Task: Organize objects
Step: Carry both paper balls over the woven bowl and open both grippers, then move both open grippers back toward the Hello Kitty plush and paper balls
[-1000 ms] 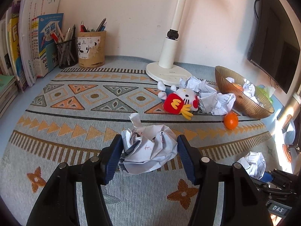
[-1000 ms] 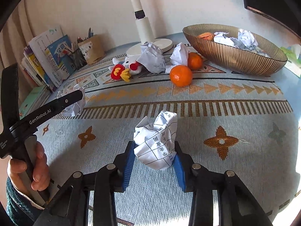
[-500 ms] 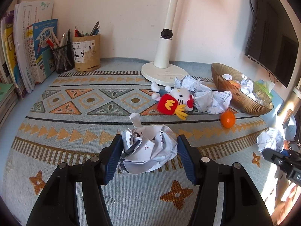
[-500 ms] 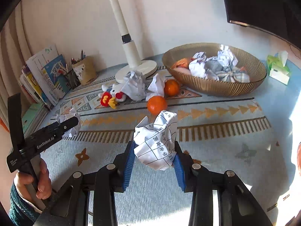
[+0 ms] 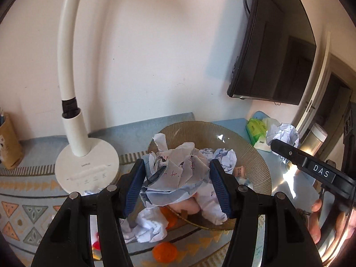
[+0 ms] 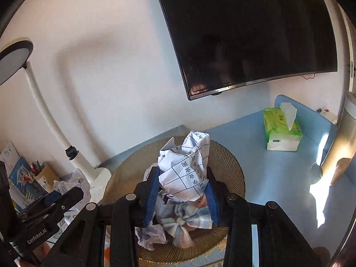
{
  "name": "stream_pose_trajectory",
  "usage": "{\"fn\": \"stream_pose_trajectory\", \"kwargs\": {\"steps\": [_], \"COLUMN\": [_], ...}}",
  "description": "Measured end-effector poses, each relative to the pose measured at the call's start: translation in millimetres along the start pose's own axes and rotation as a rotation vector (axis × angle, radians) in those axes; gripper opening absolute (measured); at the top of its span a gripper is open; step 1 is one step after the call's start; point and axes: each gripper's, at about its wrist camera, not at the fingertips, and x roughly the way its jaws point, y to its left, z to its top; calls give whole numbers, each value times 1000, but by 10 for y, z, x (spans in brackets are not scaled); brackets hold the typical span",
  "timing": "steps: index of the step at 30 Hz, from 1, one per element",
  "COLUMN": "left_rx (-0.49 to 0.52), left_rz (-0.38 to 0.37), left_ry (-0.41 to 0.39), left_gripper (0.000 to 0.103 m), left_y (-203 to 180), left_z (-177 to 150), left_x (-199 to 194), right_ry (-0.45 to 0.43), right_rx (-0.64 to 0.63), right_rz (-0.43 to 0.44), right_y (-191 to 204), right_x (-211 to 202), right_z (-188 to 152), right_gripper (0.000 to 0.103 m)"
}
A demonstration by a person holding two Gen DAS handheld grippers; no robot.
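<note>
Above the brown bowl [image 5: 255,155], the left gripper [image 5: 176,183] clamps a crumpled paper ball [image 5: 175,175] marked in red. Beside it, the right gripper [image 6: 181,193] grips a gridded paper wad [image 6: 185,171] over the same bowl, which already contains other crumpled papers [image 6: 151,237].
</note>
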Motion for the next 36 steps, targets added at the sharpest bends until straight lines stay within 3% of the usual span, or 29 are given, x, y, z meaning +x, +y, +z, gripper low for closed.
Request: {"fn": "stream_pose_trajectory", "kwargs": {"steps": [2,3,4,5,6,12,18,19,22,23,26,29,31,33,36], "left_rx": [10,10,10,7,0,-42,-46,-55,-116,-141,-220,-270,-298,-356,-364], "left_rz": [-19,-28,-34,-31,-26,-44,49,64,93,100,209,321,382,356,351], "left_ry": [4,2,2,9,19,31,-33,-52,-76,-68,-20,30,35,31,10], "left_gripper": [61,69,86,91,96,96,101,102,102,102,102,102,102,102,102], "left_y": [-77,-109,-129,-138,-130,39,283,344,597,697,1025,1294,1398,1493,1517], "left_z": [64,81,92,95,81,-96,-563,-670,-1079,-1227,-1604,-1849,-1974,-1999,-2017], "left_x": [214,310,386,455,487,169,-789,-958,-1377,-1455,-1511,-1436,-1418,-1445,-1478], "right_ry": [38,59,76,86,87,116,78,68,47,43,111,105,147,193,181], "right_rx": [0,-3,-1,7,15,-32,-149,-169,-200,-223,-323,-375,-371,-365,-385], "right_rz": [8,0,-24,-44,-41,19,179,206,307,330,251,213,206,182,179], "right_y": [-53,-63,-87,-116,-149,-34,426,505,652,697,911,999,983,970,988], "right_x": [197,284,358,399,408,133,-604,-701,-835,-817,-582,-470,-368,-298,-323], "right_z": [97,124,130,116,78,-264,-785,-903,-1402,-1590,-1941,-2003,-2029,-2059,-2080], "right_gripper": [39,40,47,55,56,56,69,73,98,99,99,99,99,99,99]}}
